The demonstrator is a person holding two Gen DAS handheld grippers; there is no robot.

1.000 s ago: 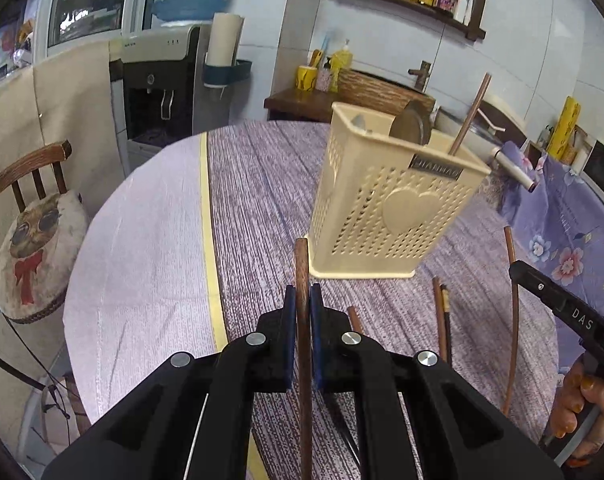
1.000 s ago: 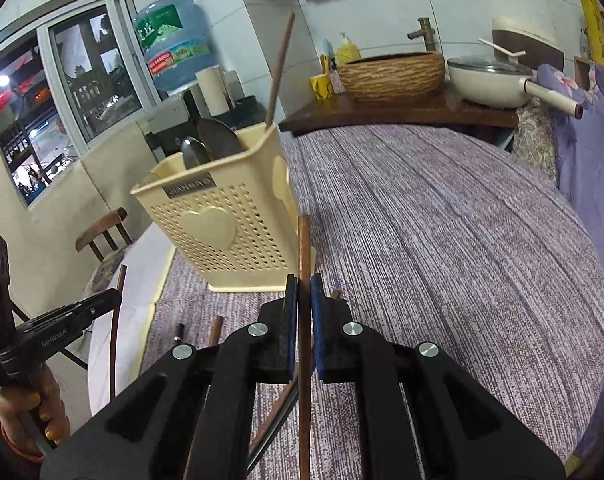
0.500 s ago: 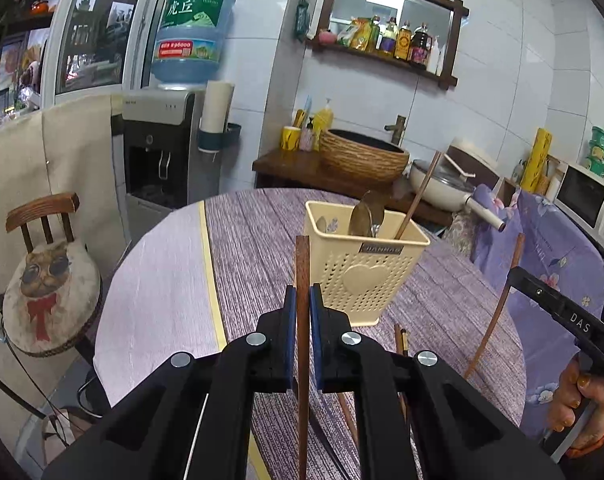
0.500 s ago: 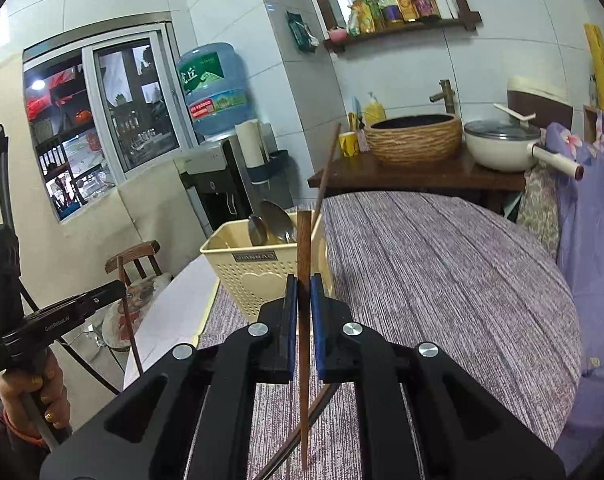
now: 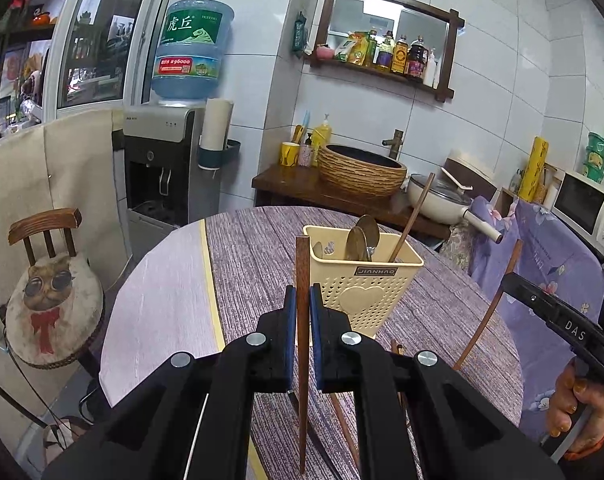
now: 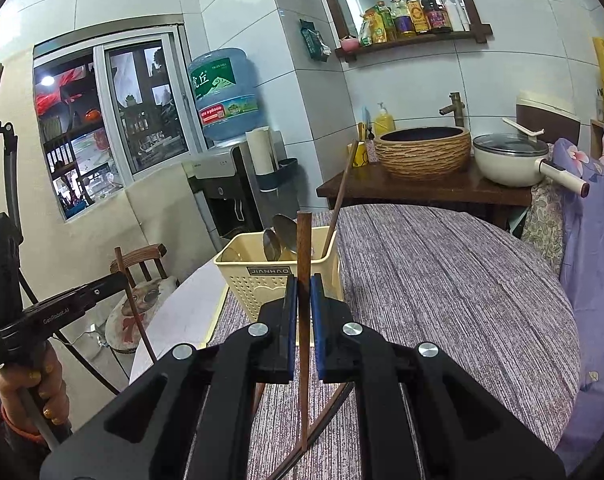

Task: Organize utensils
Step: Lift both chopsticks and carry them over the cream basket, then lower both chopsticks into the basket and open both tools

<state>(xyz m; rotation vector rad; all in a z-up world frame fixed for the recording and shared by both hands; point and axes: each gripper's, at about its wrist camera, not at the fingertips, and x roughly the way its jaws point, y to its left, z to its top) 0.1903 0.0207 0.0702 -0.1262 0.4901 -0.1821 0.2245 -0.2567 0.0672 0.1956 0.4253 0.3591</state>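
You've lifted both grippers since a second ago: the left gripper (image 5: 300, 312) and right gripper (image 6: 303, 312) each clamp a chopstick (image 5: 302, 264), the basket (image 5: 361, 292) now farther below.

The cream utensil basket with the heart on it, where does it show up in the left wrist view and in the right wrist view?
Left wrist view: the cream utensil basket stands just right of centre, behind the left tongs and the chopstick they grip.
Right wrist view: it sits left of centre, partly hidden behind the right tongs.
Shared landmark: the blue water bottle on the dispenser, upper left in both views.
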